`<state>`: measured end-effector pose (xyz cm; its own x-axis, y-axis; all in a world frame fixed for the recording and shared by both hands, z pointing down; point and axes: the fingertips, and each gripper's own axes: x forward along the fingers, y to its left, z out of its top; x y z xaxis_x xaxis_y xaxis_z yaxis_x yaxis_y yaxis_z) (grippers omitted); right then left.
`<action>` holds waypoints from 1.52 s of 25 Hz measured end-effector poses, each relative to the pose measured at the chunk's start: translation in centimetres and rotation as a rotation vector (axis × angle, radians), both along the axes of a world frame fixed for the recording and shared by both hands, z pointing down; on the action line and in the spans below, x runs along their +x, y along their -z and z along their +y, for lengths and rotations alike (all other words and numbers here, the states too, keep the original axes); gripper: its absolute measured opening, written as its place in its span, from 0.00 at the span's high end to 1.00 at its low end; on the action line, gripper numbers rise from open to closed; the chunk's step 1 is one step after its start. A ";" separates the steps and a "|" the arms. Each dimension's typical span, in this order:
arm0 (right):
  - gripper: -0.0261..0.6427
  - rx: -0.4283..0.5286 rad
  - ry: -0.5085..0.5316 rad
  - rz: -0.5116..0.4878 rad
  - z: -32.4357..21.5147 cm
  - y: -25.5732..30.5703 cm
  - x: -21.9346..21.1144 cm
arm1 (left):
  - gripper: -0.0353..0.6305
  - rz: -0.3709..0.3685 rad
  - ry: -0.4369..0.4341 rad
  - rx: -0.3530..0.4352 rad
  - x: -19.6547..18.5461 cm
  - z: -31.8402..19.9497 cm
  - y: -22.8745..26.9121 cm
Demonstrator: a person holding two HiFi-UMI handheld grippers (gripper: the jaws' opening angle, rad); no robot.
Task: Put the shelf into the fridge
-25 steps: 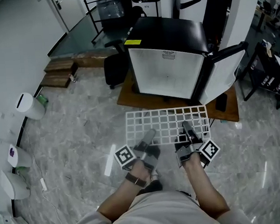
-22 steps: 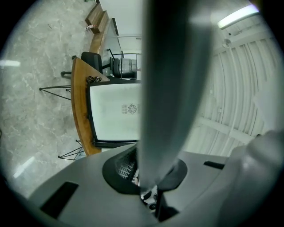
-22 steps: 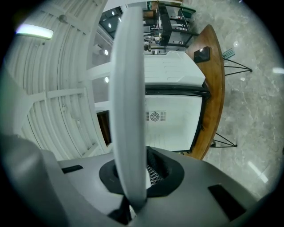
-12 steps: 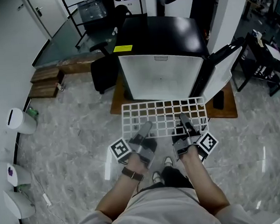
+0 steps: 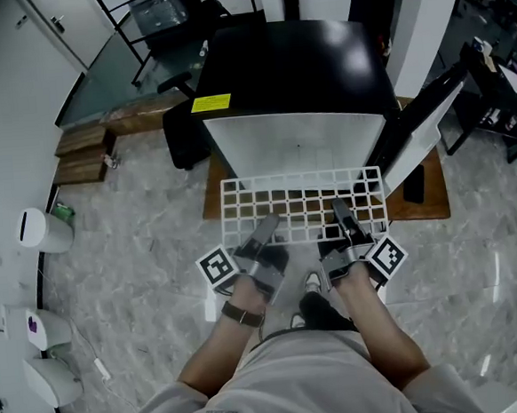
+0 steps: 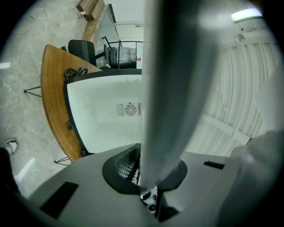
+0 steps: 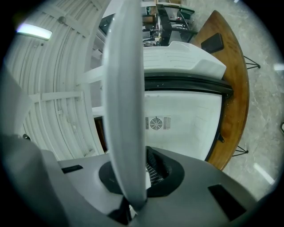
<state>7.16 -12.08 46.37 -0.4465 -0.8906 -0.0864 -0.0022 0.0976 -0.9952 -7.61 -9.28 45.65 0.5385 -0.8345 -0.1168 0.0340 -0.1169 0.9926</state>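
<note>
Gripping the shelf (image 5: 305, 208) — left tool (image 5: 266, 226), right tool (image 5: 340, 213) — facing the fridge (image 5: 293, 83).

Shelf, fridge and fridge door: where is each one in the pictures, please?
shelf (image 5: 301, 208): head view, middle of the white wire grid.
fridge (image 5: 294, 65): head view, its black top.
fridge door (image 5: 421, 137): head view, white inner side.

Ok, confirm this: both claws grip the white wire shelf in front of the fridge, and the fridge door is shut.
The fridge door is open, swung right, as the head view shows. The left claw and right claw do grip the shelf in front of the fridge.
</note>
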 end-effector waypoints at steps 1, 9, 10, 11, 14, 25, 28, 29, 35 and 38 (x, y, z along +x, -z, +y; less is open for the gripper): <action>0.89 -0.002 0.003 0.001 -0.8 0.1 -0.2 | 0.91 -0.002 -0.001 -0.002 -0.2 -0.9 0.1; 0.89 -0.052 0.022 -0.004 -6.2 -2.0 -1.9 | 0.91 -0.020 -0.023 -0.038 -1.7 -6.8 -1.7; 0.89 -0.052 0.018 0.003 -6.9 -2.4 -2.1 | 0.91 -0.019 -0.034 -0.036 -1.9 -7.6 -2.1; 0.89 -0.051 0.009 0.009 -7.4 -2.7 -2.1 | 0.91 -0.015 -0.046 -0.033 -2.0 -8.3 -2.5; 0.89 -0.049 -0.032 0.018 -8.3 -3.6 -2.0 | 0.91 0.001 -0.091 -0.032 -1.8 -9.9 -3.6; 0.89 -0.011 -0.104 0.071 -7.6 -4.0 -1.7 | 0.91 0.053 -0.170 -0.057 -1.5 -9.9 -4.1; 0.89 -0.016 -0.092 0.070 -7.9 -4.0 -2.1 | 0.91 0.046 -0.157 -0.065 -2.0 -10.0 -4.1; 0.89 -0.020 -0.091 0.067 -7.9 -4.0 -2.2 | 0.91 0.043 -0.156 -0.066 -2.1 -10.1 -4.1; 0.89 -0.028 -0.085 0.030 -7.9 -4.3 -2.1 | 0.91 0.025 -0.149 -0.069 -1.9 -10.0 -4.4; 0.89 -0.032 -0.083 0.010 -8.0 -4.4 -2.1 | 0.91 0.021 -0.145 -0.079 -1.9 -10.0 -4.5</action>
<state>5.05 -20.08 50.77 -0.3720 -0.9267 -0.0532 -0.0184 0.0646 -0.9977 -9.55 -19.29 50.12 0.6521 -0.7552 -0.0667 0.0656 -0.0314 0.9973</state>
